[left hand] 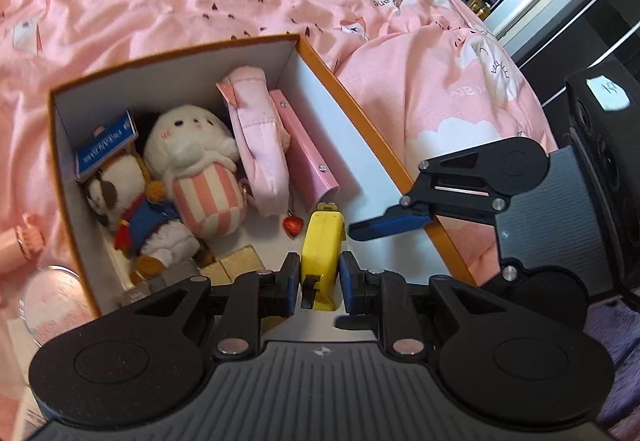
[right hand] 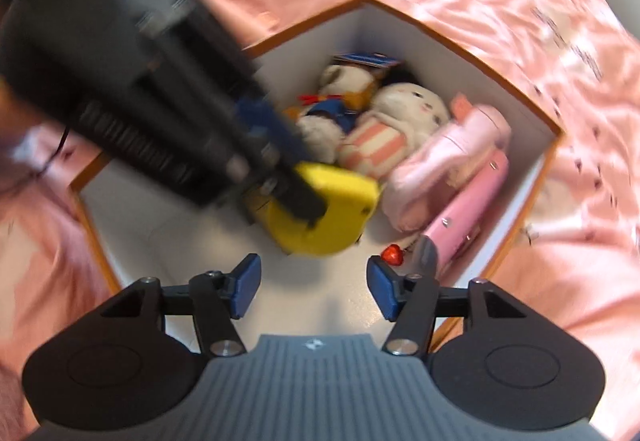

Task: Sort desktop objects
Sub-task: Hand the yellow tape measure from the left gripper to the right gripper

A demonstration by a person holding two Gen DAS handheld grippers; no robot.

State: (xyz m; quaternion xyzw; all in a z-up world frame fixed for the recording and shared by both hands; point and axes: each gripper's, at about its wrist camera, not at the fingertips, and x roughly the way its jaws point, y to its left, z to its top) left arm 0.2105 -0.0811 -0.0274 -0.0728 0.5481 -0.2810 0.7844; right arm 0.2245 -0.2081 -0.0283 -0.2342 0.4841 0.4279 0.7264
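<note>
My left tongs (left hand: 319, 277) are closed on the yellow tape measure (left hand: 322, 241), both blue pads pressed to its flat sides. Its long axis runs from 6 to 12 o'clock in the left wrist view, straight ahead along the fingers, with the metal hook end at 12. It hangs just over the bare white floor at the near end of the orange-rimmed box (left hand: 384, 145), so I judge that the coming move is a short lowering and a release.

My right tongs (right hand: 314, 289) stand wide apart and hold nothing; the jaws touch no object. They sit at about 3 o'clock from the tape measure in the left view, over the box's right wall, so the left hand is plainly the nearer one.

Farther in, at 11 o'clock, lie the plush dog in blue (left hand: 132, 209), the white striped plush (left hand: 196, 169) and a blue card (left hand: 106, 147). At 12 o'clock lean a pink pouch (left hand: 256, 145) and a pink case (left hand: 306, 149), with a red heart charm (left hand: 293, 226) just beside the tape measure's tip. The box rests on a bed with a pink duvet (left hand: 200, 1).
</note>
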